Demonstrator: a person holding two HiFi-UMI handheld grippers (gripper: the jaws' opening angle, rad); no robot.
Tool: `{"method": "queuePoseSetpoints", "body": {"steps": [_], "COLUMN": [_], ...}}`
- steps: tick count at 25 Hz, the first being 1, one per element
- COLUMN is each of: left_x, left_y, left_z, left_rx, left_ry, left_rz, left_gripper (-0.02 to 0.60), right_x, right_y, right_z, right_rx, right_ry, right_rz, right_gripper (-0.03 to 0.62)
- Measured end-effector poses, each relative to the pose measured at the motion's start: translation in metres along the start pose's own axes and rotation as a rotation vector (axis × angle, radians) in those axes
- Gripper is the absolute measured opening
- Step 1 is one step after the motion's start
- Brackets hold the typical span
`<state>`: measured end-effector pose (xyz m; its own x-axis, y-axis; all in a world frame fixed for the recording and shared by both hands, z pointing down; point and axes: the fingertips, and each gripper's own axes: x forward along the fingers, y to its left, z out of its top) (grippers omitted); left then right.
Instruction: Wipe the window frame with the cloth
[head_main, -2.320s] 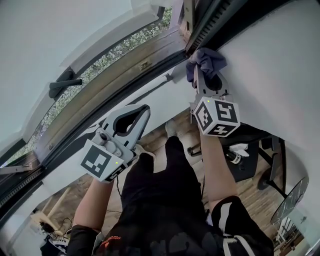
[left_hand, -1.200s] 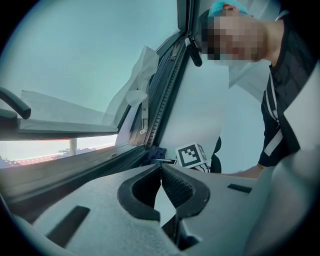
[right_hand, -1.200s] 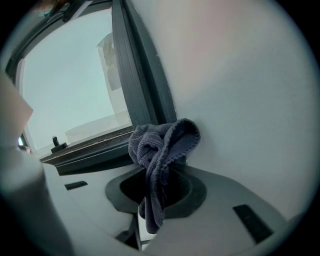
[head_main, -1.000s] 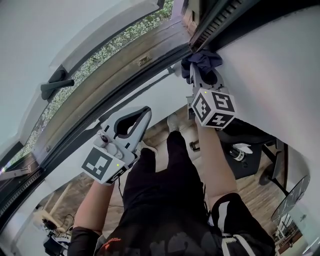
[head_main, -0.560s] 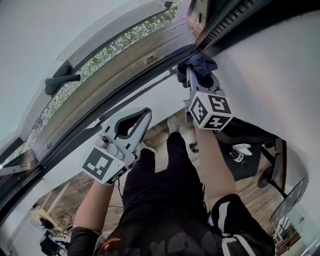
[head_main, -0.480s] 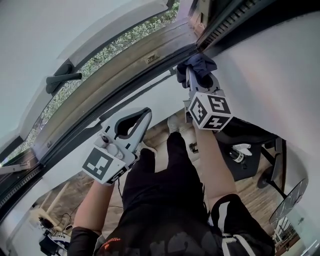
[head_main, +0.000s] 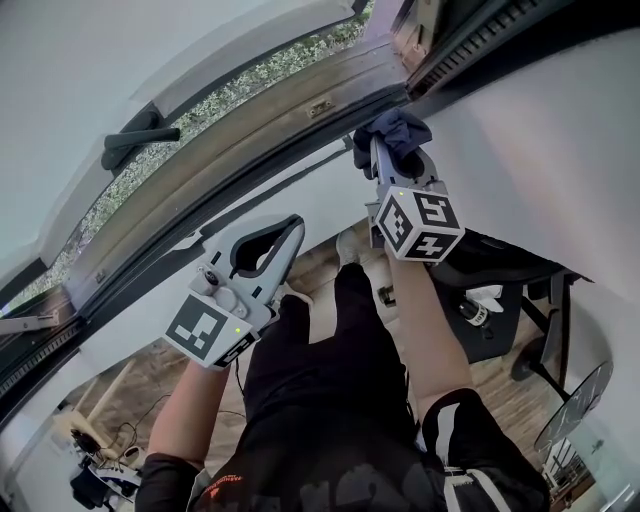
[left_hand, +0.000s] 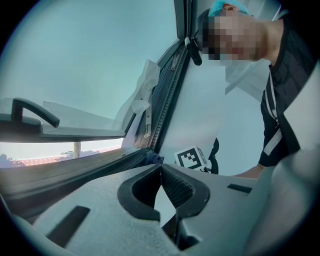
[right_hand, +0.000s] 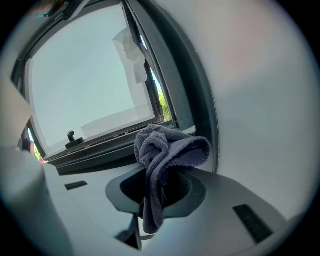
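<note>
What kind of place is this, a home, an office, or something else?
Likely an indoor office or workroom, right beside a window: a window frame with a handle and greenery outside, a wooden floor below, and what looks like a wheeled office chair.

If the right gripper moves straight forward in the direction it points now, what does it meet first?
Probably the dark window frame near its lower corner. The cloth held in the right gripper leads and would touch first. Depth is unclear; it may already touch.
</note>
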<state>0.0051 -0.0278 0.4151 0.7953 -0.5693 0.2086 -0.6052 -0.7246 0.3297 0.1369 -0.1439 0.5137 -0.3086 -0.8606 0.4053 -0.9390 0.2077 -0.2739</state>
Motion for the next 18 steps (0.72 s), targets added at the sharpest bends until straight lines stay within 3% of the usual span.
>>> {"method": "queuePoseSetpoints", "body": {"steps": [18], "left_x": [-0.050], "left_y": [0.008], "left_z": [0.004], "left_rx": [-0.003], "left_ry": [-0.040], "left_rz": [0.055], "left_gripper": [0.021], "right_x": [-0.007], "right_y": [0.058], "right_z": [-0.021], "right_rx": [-0.017], "right_ry": [0.042], "right_rz": [0.062], "right_gripper": [0.058]}}
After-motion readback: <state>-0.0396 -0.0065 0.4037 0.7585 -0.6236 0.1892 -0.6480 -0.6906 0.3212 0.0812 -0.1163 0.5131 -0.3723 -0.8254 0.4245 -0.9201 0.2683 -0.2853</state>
